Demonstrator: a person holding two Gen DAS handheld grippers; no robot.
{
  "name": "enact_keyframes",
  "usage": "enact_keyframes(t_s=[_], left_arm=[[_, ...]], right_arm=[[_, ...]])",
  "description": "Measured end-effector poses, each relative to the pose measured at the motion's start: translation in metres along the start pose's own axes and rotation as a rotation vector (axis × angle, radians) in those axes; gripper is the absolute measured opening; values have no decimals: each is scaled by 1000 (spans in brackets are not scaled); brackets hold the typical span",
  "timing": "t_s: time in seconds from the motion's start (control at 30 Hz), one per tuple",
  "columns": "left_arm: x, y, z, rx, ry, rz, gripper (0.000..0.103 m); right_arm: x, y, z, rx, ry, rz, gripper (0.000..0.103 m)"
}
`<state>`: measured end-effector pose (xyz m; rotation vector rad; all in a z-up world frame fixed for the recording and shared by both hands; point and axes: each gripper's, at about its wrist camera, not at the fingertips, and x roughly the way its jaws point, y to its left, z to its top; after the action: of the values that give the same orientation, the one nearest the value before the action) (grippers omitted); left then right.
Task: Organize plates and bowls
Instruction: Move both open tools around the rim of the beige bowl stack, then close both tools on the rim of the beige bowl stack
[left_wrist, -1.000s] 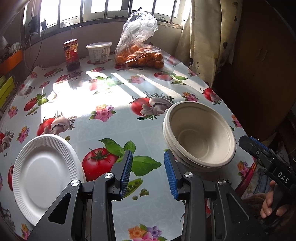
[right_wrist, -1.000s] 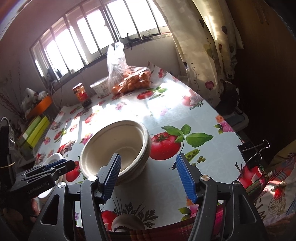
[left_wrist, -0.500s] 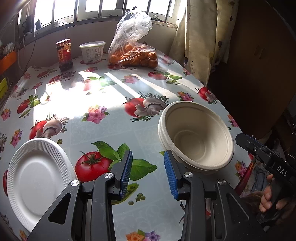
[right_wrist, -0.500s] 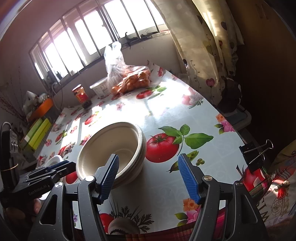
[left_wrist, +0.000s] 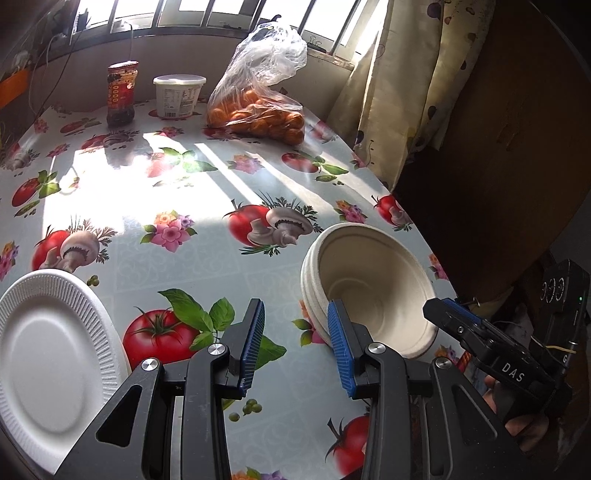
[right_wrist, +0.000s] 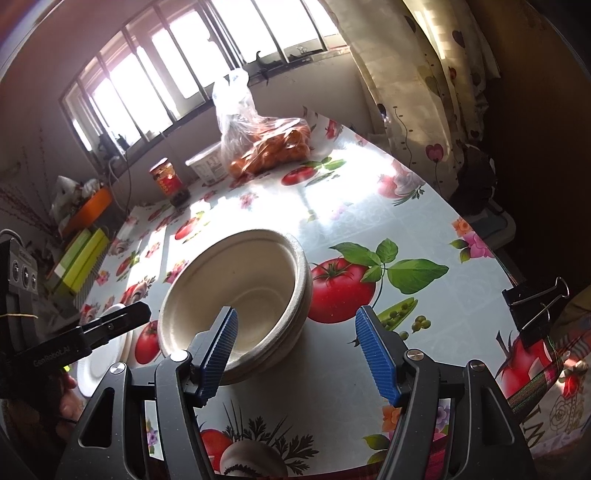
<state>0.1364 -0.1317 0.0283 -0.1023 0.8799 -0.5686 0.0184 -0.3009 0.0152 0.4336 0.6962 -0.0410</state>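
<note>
Table (left_wrist: 207, 258) unmoved; bowls (right_wrist: 236, 291) nearer.

Open left tongs (left_wrist: 295, 347), stacked bowls (left_wrist: 373, 288), white plate (left_wrist: 48, 365)

The worktop (left_wrist: 229, 280) wears a glossy pale blue-grey cloth printed with red tomatoes, green leaves, brown-capped mushrooms, pea pods and small pink and orange flowers. The stacked bowls (left_wrist: 373, 291) are plain cream, unpatterned. The paper plate (left_wrist: 48, 354) is white with a finely ribbed rim. Each hand-held gripper is black with ridged blue pads (right_wrist: 218, 350); the right hand-held gripper (left_wrist: 458, 314) carries white lettering. A clear plastic bag (left_wrist: 262, 92) holds orange fruit. The jar (left_wrist: 121, 94) is dark with a red label, the tub (left_wrist: 178, 95) white. The curtain (right_wrist: 413, 96) is cream, dotted with dark red hearts.
</note>
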Motion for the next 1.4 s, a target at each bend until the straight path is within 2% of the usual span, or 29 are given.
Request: enact_keyframes(t_s=[0.23,0.63,0.97,1.13,1.4], left_arm=[[13,-13,5,29,38,-11,37],[28,-10,4,0,83,-4,37],[34,-13,4,-4,102,-21,37],[36,-13,4,-17,103,-35,36],[39,-13,4,-25,113,-36,26]], right_arm=[[5,0,2,0,11,-3,67],[12,0,1,21,27,13,66],[15,3,1,20,39,25,45],[16,3,1,31,41,32,43],[17,3,0,35,42,44,34]])
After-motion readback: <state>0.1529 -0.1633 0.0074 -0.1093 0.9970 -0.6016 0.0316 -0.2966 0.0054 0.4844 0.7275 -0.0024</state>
